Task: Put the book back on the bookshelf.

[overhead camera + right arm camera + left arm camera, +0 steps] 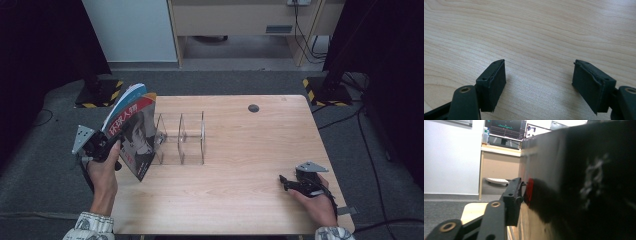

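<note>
At left of the high view, my left gripper (107, 145) stands half-open beside the book (134, 135), apparently unclamped; it looks floppy, so I'd grip its spine.

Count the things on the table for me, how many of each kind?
Books: 2, leaning together at the rack's left end
Clear rack: 1
Grippers: 2, left gripper and right gripper
Total: 5

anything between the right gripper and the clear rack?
No. In the high view the stretch of table from the right gripper to the rack is bare wood. The book stands at the rack's far side.
</note>
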`<state>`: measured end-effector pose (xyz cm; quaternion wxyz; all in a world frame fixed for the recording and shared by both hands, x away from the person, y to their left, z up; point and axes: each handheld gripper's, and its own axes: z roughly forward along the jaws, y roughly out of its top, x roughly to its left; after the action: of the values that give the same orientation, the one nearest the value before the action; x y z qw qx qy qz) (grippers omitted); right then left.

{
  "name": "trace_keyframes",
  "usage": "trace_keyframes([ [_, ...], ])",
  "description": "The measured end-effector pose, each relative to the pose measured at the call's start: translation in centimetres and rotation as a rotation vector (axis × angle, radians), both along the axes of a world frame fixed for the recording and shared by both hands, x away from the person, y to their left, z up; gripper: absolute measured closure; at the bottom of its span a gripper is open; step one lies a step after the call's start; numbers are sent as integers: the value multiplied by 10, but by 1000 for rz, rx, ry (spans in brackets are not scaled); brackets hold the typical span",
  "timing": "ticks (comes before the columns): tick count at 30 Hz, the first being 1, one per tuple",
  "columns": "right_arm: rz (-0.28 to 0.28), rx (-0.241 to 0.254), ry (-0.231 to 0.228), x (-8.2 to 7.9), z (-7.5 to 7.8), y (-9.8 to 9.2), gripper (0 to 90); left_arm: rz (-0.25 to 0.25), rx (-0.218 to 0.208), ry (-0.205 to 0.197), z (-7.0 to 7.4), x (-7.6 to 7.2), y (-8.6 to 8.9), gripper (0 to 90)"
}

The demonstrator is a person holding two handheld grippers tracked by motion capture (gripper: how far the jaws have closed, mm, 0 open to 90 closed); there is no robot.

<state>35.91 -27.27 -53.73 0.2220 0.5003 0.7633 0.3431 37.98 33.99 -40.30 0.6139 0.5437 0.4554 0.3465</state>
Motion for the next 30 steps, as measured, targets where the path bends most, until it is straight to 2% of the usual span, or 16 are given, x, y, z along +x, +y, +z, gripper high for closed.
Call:
trace_keyframes([
  [4,-1,0,1,0,0,0,269,4,19,-7,2,0,-2,451],
  [5,0,0,0,0,0,0,267,5,38,-3,3,0,-4,435],
  [11,-2,2,4,0,0,1,260,3,84,3,6,1,-10,251],
  [17,2,-1,3,0,0,1,258,3,82,16,6,2,-11,163],
  [30,-3,1,7,-1,0,1,254,-4,65,22,8,-2,-6,76],
])
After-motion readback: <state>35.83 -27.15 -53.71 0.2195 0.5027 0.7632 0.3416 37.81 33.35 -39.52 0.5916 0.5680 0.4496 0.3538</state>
